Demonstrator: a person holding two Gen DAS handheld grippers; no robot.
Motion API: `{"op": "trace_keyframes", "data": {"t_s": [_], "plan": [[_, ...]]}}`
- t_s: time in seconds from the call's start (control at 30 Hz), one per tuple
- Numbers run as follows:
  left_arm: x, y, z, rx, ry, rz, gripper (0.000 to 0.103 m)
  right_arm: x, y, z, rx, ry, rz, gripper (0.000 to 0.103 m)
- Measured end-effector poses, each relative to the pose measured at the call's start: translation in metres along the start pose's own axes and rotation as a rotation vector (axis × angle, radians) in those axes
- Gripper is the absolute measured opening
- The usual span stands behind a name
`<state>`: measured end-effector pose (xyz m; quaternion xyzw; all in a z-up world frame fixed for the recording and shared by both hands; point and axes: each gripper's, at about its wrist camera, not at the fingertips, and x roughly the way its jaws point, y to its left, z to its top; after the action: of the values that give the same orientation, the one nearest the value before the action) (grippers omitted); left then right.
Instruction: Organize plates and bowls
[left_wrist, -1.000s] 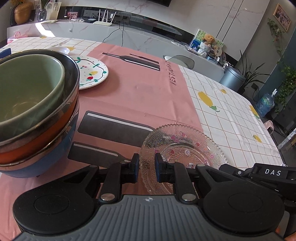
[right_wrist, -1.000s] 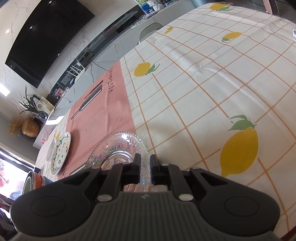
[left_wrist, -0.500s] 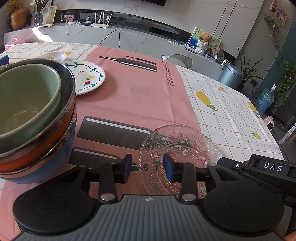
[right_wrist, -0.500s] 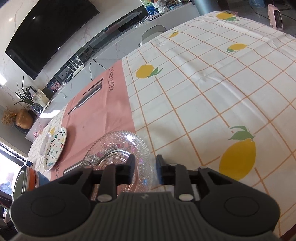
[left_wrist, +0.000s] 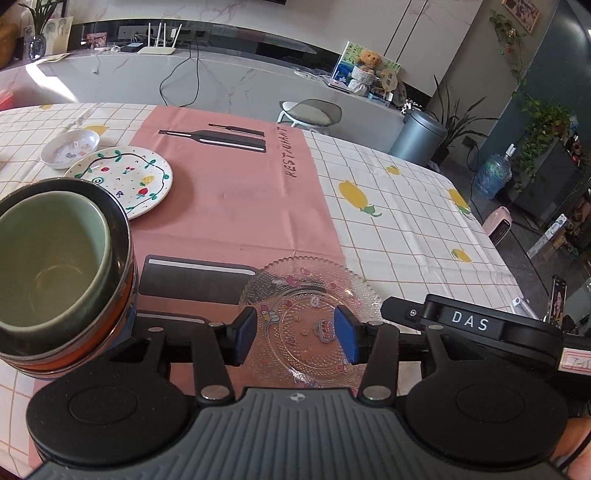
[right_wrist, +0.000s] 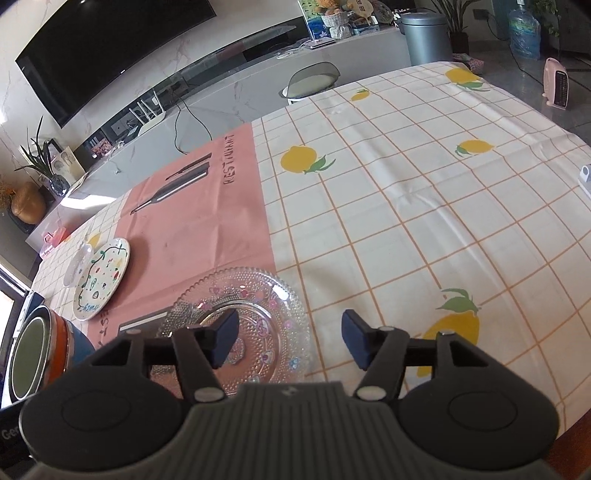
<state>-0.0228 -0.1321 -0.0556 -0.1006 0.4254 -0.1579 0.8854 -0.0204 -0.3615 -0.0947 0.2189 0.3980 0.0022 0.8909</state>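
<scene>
Since both tongs hang over the same near patch of the counter (right_wrist: 424, 192), w/ its white lemon-check cloth and pink "restaurant" runner, the relation that matters is tongs vs. the clear beaded glass plate (left_wrist: 310, 317). It lies flat on the near edge of the runner, partly over onto the check cloth. Round, so no long axis; any rim point serves.

Left tongs (left_wrist: 297, 336): spread wide, holding nothing, centred over the plate w/ both blue pads above its face. Looks like the nearer set. Right tongs (right_wrist: 286, 339): also spread wide and empty, offset to the right, one pad over the plate's right half, the other over bare cloth. My read: a rim pinch needs a tilt down toward the near lip, as neither set meets an edge now.

Left of the plate, close by, stands the nested stack of bowls (left_wrist: 62, 280): green inside dark-rimmed, orange and blue below. It's the main thing to bump on a leftward carry. Further off on the far left sits the white painted ceramic plate (left_wrist: 125, 179), the likely stacking spot. Just beyond it, the small white dish (left_wrist: 70, 147). Runner btwn glass plate and painted plate carries nothing.
</scene>
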Motion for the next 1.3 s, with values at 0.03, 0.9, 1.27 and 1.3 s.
{"op": "trace_keyframes", "data": {"t_s": [0.03,0.9,1.27,1.3], "plan": [[-0.003,0.002,0.004,-0.005,0.011,-0.006,0.055,0.000,0.002,0.002,0.003,0.005,0.000,0.063],[-0.036,0.190,0.141,-0.199,0.109,-0.048,0.049,0.039,0.137,0.052,-0.175,0.141,0.106,0.067],[0.040,0.244,0.140,-0.265,0.203,-0.148,0.049,0.096,0.158,0.074,-0.133,0.198,0.156,0.066],[0.045,0.246,0.139,-0.262,0.210,-0.152,0.049,0.101,0.158,0.075,-0.132,0.201,0.161,0.066]]}}
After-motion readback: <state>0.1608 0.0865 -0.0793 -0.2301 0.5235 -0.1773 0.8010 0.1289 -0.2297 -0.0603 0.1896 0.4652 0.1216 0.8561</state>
